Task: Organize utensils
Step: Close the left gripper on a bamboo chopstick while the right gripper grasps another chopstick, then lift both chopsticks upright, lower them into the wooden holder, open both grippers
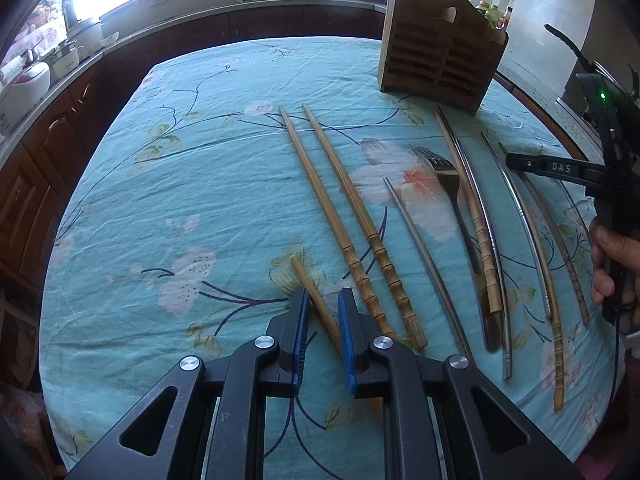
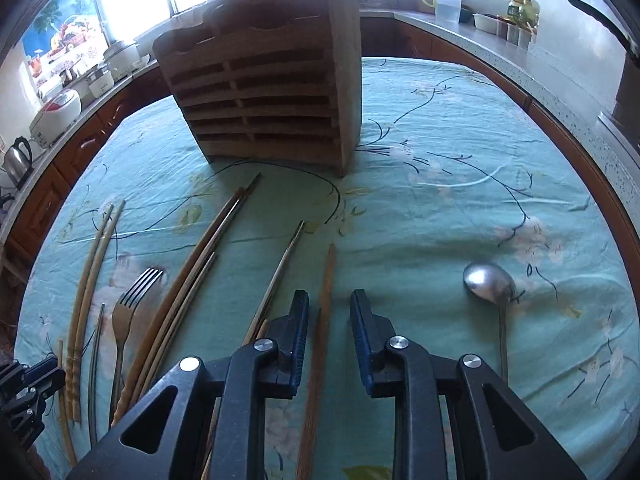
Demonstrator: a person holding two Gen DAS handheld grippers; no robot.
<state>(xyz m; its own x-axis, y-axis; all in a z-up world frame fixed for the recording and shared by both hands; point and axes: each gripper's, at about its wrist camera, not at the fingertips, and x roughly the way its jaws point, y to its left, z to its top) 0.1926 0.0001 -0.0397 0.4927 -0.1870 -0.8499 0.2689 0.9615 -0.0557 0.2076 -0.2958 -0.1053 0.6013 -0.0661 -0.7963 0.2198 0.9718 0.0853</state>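
A wooden utensil holder stands upright at the far side of the blue flowered tablecloth. My left gripper is low over a bamboo chopstick that runs slantwise between its jaws. The chopstick touches the left pad, with a gap to the right one. My right gripper is open astride a brown wooden chopstick, with a gap on both sides. One of its fingers and the hand holding it show at the right of the left wrist view.
Two bamboo chopsticks, a fork, metal chopsticks and more bamboo ones lie side by side on the cloth. A metal spoon lies apart at the right. Kitchen counters with a kettle and appliances ring the table.
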